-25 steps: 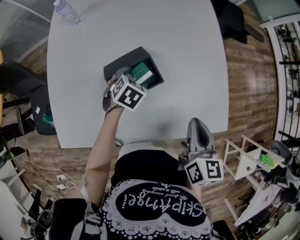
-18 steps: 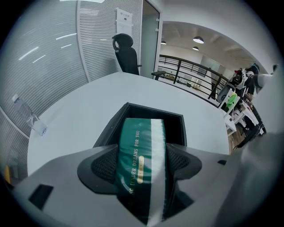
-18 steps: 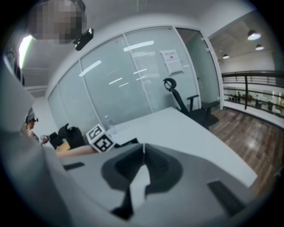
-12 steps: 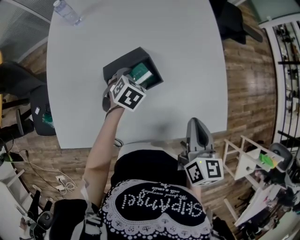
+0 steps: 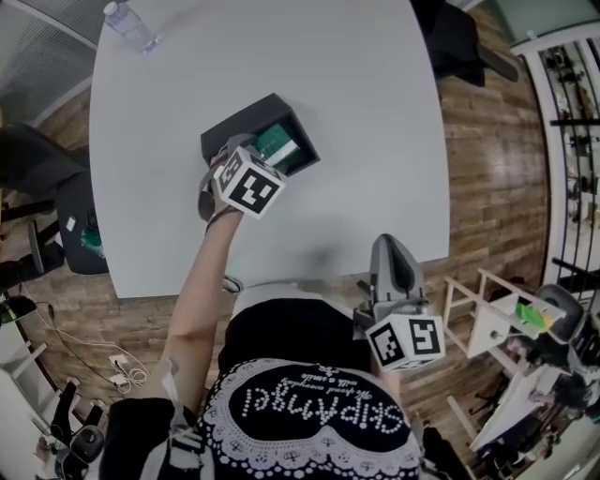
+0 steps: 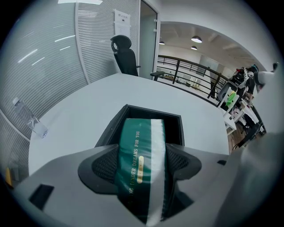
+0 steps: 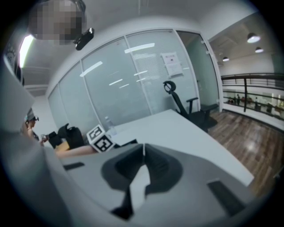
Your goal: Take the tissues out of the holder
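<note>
A green tissue pack with a white stripe [image 6: 141,164] lies gripped between the jaws of my left gripper [image 6: 142,166], its far end still inside the black open-topped holder [image 6: 113,126]. In the head view the holder [image 5: 234,131] sits mid-table with the pack [image 5: 279,145] showing in it, and my left gripper [image 5: 246,169] is at its near edge. My right gripper [image 5: 396,258] hangs near the table's front edge, away from the holder, its jaws [image 7: 143,153] pressed together on nothing.
A clear plastic bottle [image 5: 129,25] lies at the far left corner of the grey table [image 5: 375,112]. Office chairs [image 6: 126,55] stand beyond the table. A white rack [image 5: 502,319] stands on the wooden floor at right.
The left gripper and the pack have shifted only slightly; the view has drifted a little. The right gripper has stayed in place.
</note>
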### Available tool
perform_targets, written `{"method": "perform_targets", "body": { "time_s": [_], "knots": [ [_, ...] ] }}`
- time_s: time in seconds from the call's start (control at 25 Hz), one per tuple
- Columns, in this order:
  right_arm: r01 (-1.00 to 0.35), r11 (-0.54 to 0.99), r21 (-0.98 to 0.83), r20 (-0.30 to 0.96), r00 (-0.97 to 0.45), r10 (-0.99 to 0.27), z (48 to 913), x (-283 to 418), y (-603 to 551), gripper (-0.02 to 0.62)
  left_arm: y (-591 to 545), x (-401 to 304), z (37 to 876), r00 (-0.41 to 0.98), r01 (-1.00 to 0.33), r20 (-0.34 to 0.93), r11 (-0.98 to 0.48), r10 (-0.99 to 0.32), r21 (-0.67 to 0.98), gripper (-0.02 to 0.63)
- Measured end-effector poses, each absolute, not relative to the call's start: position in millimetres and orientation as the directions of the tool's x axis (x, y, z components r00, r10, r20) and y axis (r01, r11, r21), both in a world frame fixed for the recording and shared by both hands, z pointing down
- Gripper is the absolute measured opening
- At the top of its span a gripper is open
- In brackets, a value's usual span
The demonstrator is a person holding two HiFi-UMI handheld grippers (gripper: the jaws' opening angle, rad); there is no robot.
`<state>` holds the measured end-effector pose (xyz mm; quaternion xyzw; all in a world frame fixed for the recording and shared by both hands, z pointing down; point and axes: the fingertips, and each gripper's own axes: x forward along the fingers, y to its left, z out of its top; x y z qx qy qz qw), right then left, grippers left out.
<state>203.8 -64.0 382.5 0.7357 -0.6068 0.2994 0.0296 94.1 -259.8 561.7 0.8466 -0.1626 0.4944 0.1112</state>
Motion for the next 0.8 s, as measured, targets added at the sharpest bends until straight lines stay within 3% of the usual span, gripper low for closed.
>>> {"method": "perform_targets", "body": {
  "time_s": [0.8],
  "knots": [
    [-0.92, -0.234, -0.314, 0.444, 0.076, -0.893, 375, 203, -58, 0.034, -267, 95, 470, 0.595, -0.414, 0.752, -0.91, -0.285, -0.017, 0.341]
  ]
}}
